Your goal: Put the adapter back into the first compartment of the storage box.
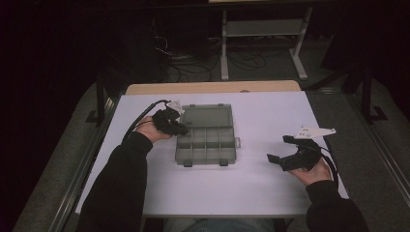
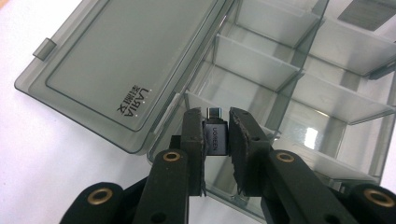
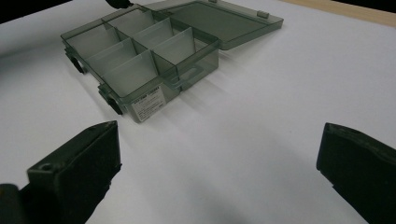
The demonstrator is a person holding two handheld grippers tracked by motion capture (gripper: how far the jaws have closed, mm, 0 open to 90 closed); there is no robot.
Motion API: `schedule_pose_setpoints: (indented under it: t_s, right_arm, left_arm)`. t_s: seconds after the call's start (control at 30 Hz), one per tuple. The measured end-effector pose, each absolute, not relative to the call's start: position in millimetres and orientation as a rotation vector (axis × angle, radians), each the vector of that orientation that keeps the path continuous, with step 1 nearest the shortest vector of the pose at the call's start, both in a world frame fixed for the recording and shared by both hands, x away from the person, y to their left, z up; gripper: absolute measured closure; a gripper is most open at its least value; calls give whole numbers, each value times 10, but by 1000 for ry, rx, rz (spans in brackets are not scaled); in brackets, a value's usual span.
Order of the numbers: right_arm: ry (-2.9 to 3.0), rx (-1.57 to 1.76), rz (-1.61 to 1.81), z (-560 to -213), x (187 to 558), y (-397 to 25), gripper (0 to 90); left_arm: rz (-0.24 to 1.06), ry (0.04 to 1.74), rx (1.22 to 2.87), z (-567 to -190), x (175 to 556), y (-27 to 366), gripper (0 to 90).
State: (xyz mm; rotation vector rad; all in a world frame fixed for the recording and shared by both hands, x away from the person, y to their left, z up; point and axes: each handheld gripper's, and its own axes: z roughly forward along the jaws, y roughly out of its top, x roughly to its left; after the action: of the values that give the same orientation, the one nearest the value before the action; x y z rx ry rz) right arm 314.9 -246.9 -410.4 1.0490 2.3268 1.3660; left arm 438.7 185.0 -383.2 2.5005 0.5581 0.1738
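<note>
Grey USB adapter (image 2: 215, 136), small, metal-tipped, pinched in left gripper (image 2: 216, 140) over compartment box (image 2: 299, 93); right gripper (image 3: 219, 172) gapes empty

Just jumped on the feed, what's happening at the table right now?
The person's left tool is clamped on a small grey USB adapter, held over the left edge of the open compartment box. Its lid lies flat on the white table. The right tool is open and holds nothing, off to the box's right.
</note>
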Motion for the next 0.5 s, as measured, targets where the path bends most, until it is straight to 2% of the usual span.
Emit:
schedule_pose_setpoints:
  t_s: [0.5]
  right_arm:
    - [2338, 1054, 1360, -4115, 3150, -2468, 0]
  left_arm:
    - [130, 602, 2518, -4026, 4436, 1896, 763]
